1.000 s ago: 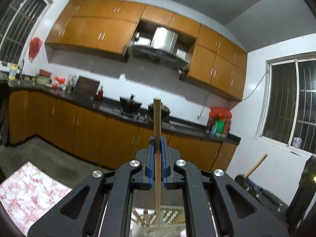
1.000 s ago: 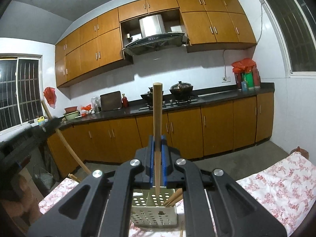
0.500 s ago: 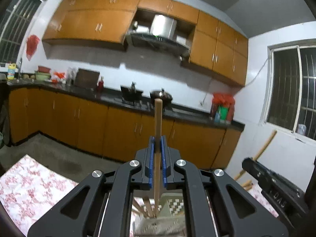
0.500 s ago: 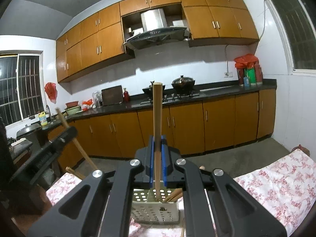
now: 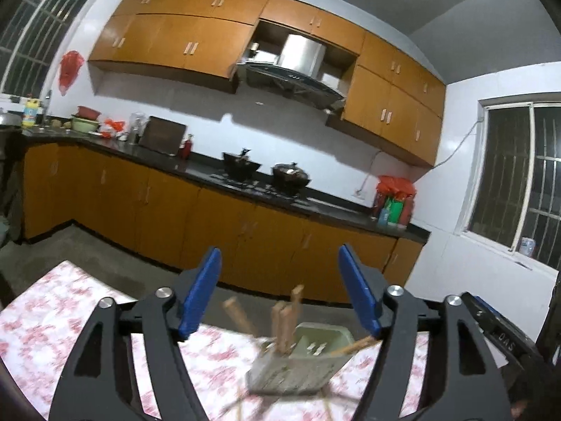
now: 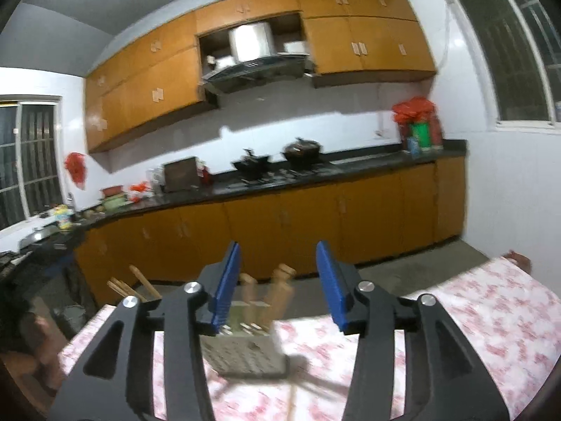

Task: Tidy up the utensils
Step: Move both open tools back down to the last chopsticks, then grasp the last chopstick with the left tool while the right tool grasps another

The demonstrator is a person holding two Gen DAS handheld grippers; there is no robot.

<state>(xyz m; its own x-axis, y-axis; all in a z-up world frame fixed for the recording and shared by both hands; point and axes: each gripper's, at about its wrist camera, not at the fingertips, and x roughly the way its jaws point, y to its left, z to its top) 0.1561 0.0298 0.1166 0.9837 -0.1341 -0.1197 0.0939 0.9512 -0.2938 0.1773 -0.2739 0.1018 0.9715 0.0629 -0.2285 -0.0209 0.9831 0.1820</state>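
A pale perforated utensil holder [image 5: 301,365] [image 6: 245,351] stands on the table with the pink floral cloth [image 5: 52,319] [image 6: 491,315]. Several wooden utensil handles [image 5: 285,319] [image 6: 277,293] stick up out of it, blurred. My left gripper [image 5: 278,293] hovers just above and in front of the holder; its jaws are opening, the blue pads wide apart and touching nothing. The jaws of my right gripper [image 6: 279,284] are opening too, above the same holder, with the handles showing between the pads but clear of them. The right gripper's black body shows at the left view's right edge [image 5: 498,336].
Thin loose sticks [image 5: 238,408] [image 6: 292,400] lie on the cloth in front of the holder. More wooden sticks [image 6: 135,286] show at the left of the right wrist view. Orange kitchen cabinets and a dark counter [image 5: 245,189] run behind, beyond a strip of floor.
Both grippers were shut on upright wooden handles; both have now opened and let go, and the handles stand in the holder. Both hands have sunk and the holder looks closer.
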